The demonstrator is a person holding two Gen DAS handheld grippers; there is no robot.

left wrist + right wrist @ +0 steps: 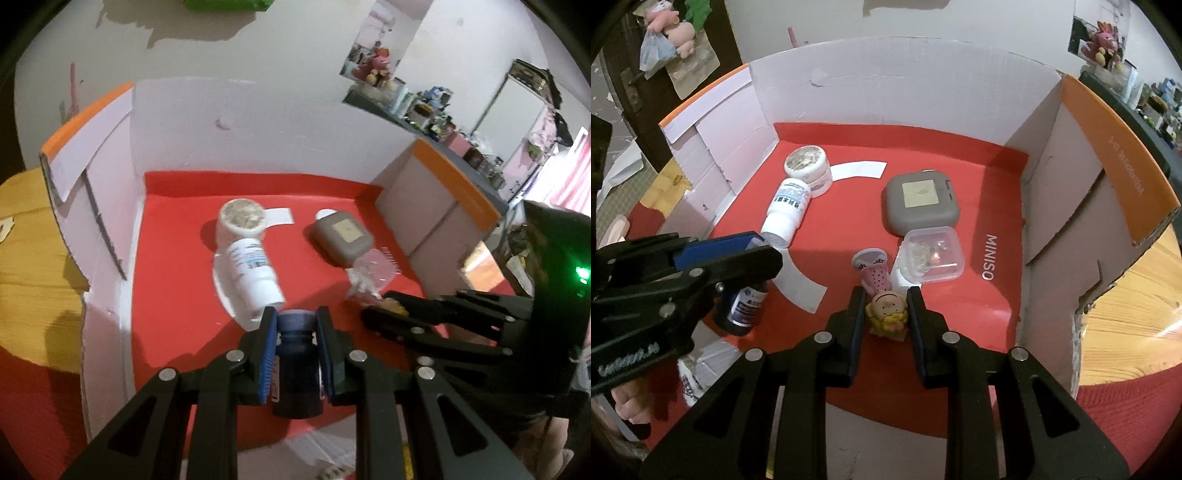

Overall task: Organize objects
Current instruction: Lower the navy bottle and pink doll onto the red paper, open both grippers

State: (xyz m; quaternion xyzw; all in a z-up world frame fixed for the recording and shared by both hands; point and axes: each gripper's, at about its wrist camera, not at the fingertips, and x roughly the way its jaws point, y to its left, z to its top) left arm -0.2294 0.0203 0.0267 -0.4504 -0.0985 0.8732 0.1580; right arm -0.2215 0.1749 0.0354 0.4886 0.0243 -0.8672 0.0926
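While both grippers are working inside the cardboard box (905, 81), the left gripper (296, 325) is clamping a dark bottle (297, 373) near the box's front edge, and the right gripper (886, 306) is bracketing, perhaps pinching, a small figurine (888, 308) for placement beside the grey case (919, 203).

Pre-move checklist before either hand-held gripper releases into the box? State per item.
1. Left hand-held gripper closed on dark bottle: ok.
2. Right hand-held gripper closed on figurine: cannot tell, pads flank it with slight gaps.
3. Dark bottle over the red box floor: ok.
4. Bare floor below the dark bottle: ok, though the lying white bottle is close.
5. Figurine free of clear plastic case: ok, apart.
6. Grey square case out of both paths: ok.
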